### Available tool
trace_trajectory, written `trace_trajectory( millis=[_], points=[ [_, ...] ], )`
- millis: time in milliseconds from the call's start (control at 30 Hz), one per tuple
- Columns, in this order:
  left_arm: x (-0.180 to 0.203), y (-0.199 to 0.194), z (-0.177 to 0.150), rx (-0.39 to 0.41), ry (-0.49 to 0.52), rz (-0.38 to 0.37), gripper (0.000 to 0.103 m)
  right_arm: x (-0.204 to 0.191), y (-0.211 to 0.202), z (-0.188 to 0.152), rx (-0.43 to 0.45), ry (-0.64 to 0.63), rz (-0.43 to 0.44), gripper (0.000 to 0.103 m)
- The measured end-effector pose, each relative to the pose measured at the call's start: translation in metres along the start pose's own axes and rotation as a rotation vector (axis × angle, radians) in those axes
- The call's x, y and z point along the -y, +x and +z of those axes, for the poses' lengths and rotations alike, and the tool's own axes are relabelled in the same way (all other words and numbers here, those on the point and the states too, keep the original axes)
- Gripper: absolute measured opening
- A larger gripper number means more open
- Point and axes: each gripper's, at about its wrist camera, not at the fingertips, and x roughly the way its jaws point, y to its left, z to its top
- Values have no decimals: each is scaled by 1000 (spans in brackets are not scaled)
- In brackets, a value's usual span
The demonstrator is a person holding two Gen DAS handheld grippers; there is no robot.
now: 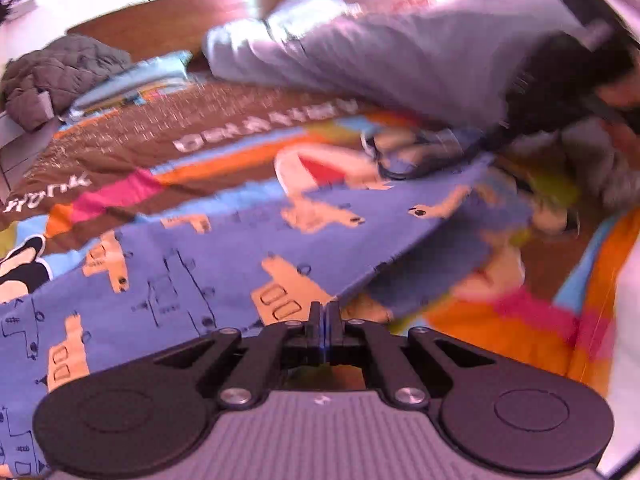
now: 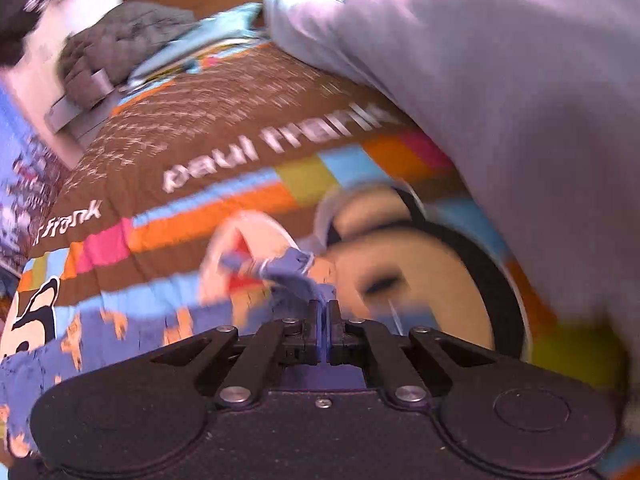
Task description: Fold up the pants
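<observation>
Your left claw (image 1: pixel 325 312) pinches the blue pants (image 1: pixel 168 264) edge at lower centre; right claw (image 2: pixel 325 310) grips bunched cloth likewise. Pants lifted over the bedspread (image 1: pixel 224 120); fold begun, unfinished.

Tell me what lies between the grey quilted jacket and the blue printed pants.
Bare brown bedspread with white lettering separates jacket and pants, clearest in the left wrist view.

Left gripper (image 1: pixel 324 312): black linkage arms with silver screw heads, two round black discs behind, ribbed grey plate between them. Right gripper (image 2: pixel 324 312): same black arms and silver screws, dark plate with one small centre screw. Pale grey sleeve (image 2: pixel 500 100) beyond it.
</observation>
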Motion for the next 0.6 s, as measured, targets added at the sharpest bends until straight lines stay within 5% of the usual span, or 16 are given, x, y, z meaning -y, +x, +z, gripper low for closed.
trace_trajectory(
  millis=[233,467,600],
  points=[
    [23,5,-5,-43,109,74,0,39,16,-90,-26,-2,-49,9],
    [39,8,-7,-40,209,147,0,-10,-3,-109,185,-463,-121,52],
    [41,7,-8,-36,224,160,0,-44,13,-109,190,-668,-105,40]
  ],
)
